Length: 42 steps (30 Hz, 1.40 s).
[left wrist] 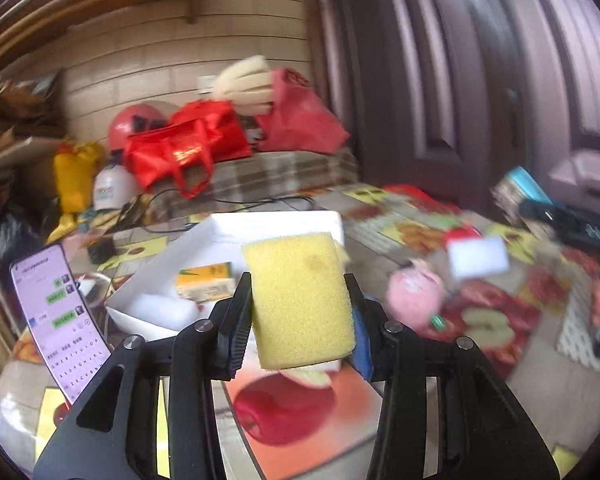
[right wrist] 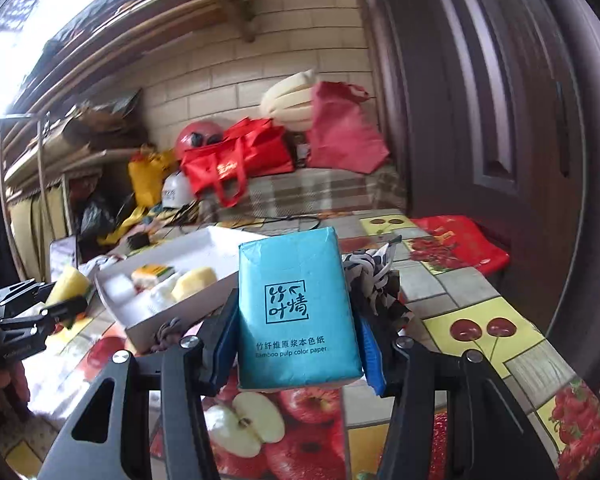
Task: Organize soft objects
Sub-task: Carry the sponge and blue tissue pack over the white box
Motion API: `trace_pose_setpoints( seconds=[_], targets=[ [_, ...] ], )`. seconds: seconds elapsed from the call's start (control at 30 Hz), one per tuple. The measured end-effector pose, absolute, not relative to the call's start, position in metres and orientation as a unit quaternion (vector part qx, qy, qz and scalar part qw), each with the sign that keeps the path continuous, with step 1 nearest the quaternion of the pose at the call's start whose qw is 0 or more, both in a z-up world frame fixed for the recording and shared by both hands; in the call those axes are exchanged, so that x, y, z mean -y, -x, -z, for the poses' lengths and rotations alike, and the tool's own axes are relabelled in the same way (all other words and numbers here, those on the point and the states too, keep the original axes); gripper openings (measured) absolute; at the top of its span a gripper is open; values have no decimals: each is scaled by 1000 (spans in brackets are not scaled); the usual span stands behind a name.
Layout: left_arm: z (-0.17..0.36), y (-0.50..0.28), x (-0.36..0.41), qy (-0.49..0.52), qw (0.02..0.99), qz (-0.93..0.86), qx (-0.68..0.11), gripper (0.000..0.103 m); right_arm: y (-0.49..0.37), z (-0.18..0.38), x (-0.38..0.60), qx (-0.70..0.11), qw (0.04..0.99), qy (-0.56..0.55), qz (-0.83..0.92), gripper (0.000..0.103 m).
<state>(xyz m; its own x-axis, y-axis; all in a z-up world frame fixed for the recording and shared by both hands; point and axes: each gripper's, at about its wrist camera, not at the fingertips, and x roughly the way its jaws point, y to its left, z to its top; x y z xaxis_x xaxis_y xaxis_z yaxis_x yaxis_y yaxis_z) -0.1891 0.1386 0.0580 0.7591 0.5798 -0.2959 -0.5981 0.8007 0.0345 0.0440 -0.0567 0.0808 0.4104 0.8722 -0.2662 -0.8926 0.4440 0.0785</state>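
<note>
Now the left gripper point(left wrist: 300, 300) clamps a yellow sponge point(left wrist: 302, 300) above the table point(left wrist: 380, 280), the right gripper point(right wrist: 296, 316) clamps a blue tissue pack point(right wrist: 298, 308), and the white tray point(right wrist: 204, 240) lies just beyond both.

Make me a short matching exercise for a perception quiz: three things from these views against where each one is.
Things:
1. yellow sponge
2. teal tissue pack
3. phone

Places:
A. gripped by the right gripper
B. propped upright beside the white box
C. gripped by the left gripper

Pairs: 1-C, 2-A, 3-B
</note>
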Motion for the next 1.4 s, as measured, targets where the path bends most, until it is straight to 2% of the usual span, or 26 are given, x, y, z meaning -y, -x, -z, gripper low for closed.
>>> trace_pose_setpoints(
  seconds=[0.1, 0.4, 0.73, 0.97, 1.2, 1.4],
  targets=[
    [-57, 182, -157, 58, 932, -326, -147, 42, -40, -81, 52, -131, 841, 39, -523, 52],
    [-59, 181, -152, 55, 931, -333, -142, 42, -32, -71, 8, -153, 813, 70, -557, 52],
    [-60, 170, -180, 53, 919, -361, -148, 42, 1, -65, -36, -136, 783, 120, -595, 52],
    [-57, 166, -207, 67, 910, -380, -153, 42, 1, -61, -68, -172, 775, 125, -595, 52],
    [-55, 164, -224, 79, 903, -394, -152, 42, -10, -50, -104, -246, 766, 119, -581, 52],
    [-54, 162, -235, 82, 900, -402, -151, 42, 2, -51, -118, -244, 763, 122, -587, 52]
  ],
)
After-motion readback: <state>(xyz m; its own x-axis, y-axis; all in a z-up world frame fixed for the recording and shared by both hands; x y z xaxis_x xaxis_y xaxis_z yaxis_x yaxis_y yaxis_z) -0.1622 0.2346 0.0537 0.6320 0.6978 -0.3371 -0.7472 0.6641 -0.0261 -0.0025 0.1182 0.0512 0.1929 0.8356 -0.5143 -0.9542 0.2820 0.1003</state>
